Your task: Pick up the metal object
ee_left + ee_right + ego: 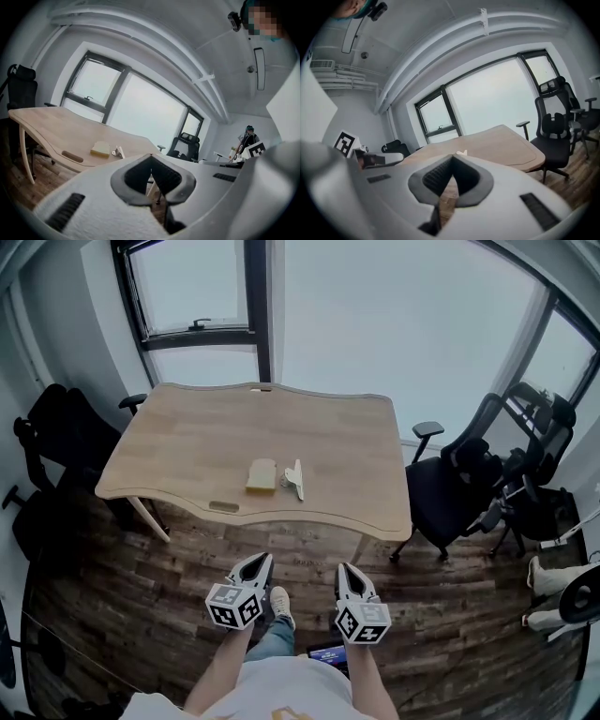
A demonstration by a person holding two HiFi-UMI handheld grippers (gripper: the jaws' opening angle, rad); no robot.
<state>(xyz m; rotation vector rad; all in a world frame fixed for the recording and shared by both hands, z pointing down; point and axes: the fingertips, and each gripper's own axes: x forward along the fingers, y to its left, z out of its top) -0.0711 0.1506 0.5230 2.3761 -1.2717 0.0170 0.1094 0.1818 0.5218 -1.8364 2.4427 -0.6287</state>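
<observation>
The metal object (pixel 295 479), a small silvery bracket-like piece, lies on the wooden table (pixel 197 432) near its front edge, just right of a yellow block (pixel 262 475). In the left gripper view the metal object (pixel 118 151) lies far ahead, beside the yellow block (pixel 100 149). In the right gripper view only a pale tip of the metal object (pixel 461 153) shows above the jaws. My left gripper (pixel 256 562) and right gripper (pixel 345 570) hang side by side over the floor, short of the table. The left gripper (pixel 152 156) and right gripper (pixel 453 155) are both shut, with nothing between their pads.
Black office chairs stand right of the table (pixel 450 488) and left of it (pixel 52 442). More chairs crowd the right wall (pixel 539 456). Large windows (pixel 375 315) lie behind the table. The floor is dark wood planks (pixel 141 606). A person's shoe (pixel 279 606) is under the grippers.
</observation>
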